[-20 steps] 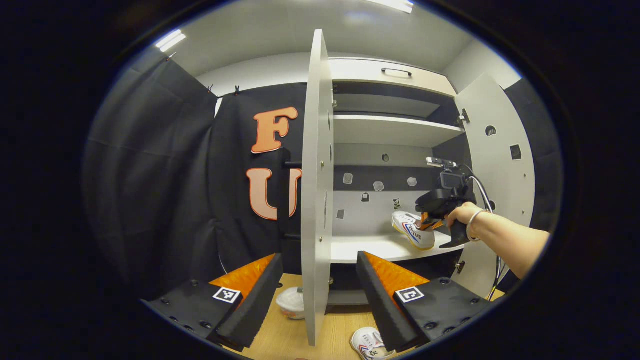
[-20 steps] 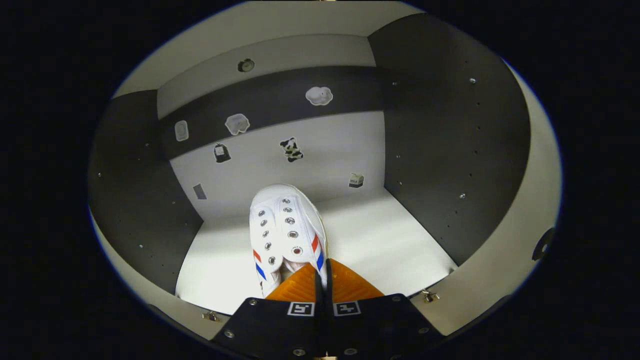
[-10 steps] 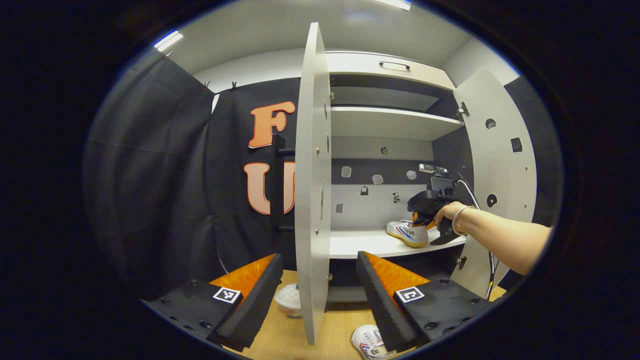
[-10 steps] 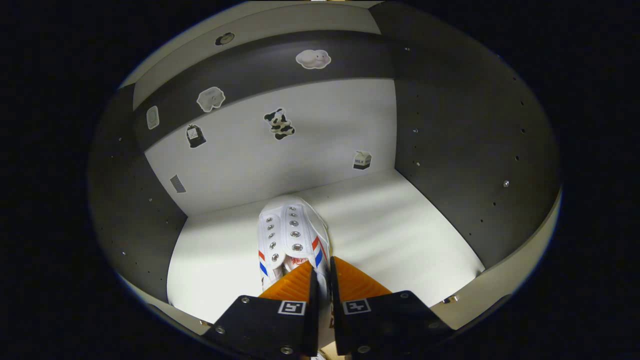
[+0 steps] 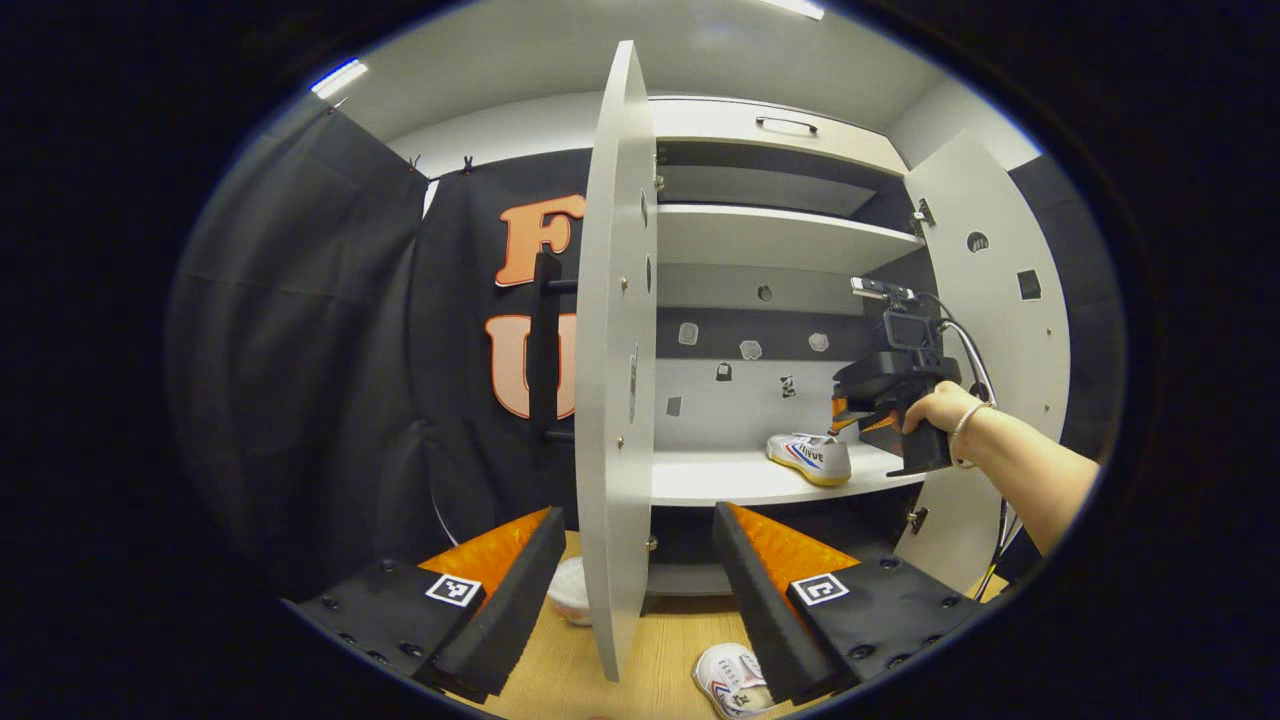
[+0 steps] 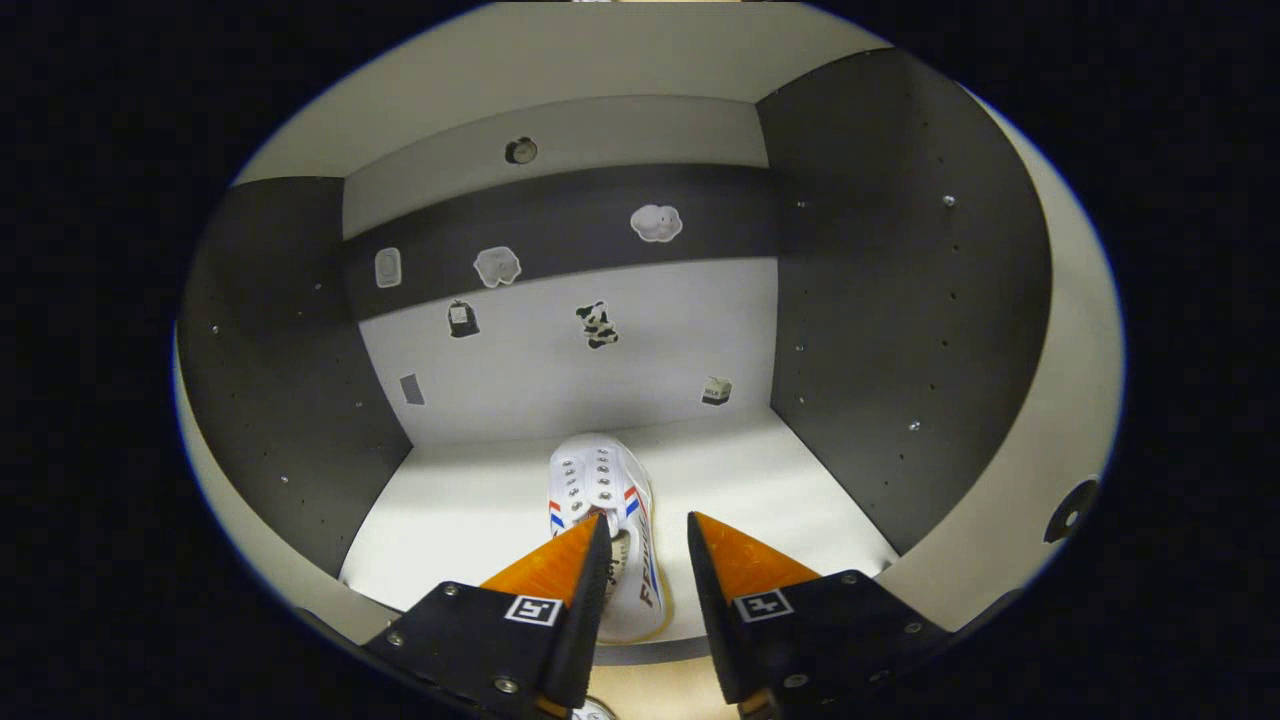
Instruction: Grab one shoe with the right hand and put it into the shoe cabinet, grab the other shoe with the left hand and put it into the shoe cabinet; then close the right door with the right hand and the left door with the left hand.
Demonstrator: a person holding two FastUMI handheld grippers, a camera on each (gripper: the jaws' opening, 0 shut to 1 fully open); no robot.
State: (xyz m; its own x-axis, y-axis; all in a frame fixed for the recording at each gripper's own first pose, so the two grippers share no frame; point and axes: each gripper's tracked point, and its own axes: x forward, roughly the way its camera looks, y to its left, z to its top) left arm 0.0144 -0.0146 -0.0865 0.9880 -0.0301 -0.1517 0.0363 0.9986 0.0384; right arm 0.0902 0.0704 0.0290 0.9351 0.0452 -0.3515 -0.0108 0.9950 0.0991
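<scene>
First shoe [image 6: 610, 520] is sitting flat on the white lower shelf [image 6: 470, 510] of the shoe cabinet [image 5: 800, 240], toe pointing at the back wall. It's a white canvas sneaker with metal eyelets, red and blue stripes on the side and a yellowish rubber sole. The right gripper [image 6: 640, 540] is just above its heel with the ribbed orange fingers [image 6: 545, 565] spread apart, gripping nothing. From the left gripper view you can see that same gripper [image 5: 850, 412] held by a hand [image 5: 935, 408] with a bracelet on the wrist, right at the shelf edge.

The other shoe [image 5: 732, 680] lies down on the light wood floor [image 5: 670, 650] in front of the cabinet, partly hidden behind the left gripper [image 5: 640, 540], whose fingers are wide apart and empty. There's a white round container [image 5: 570, 592] on the floor too.

Both doors are open: left door [image 5: 612, 350] seen nearly edge-on, right door [image 5: 990, 330] swung out. Cabinet has dark side panels, matte white shelves and little stickers [image 6: 597, 325] on the back wall.
</scene>
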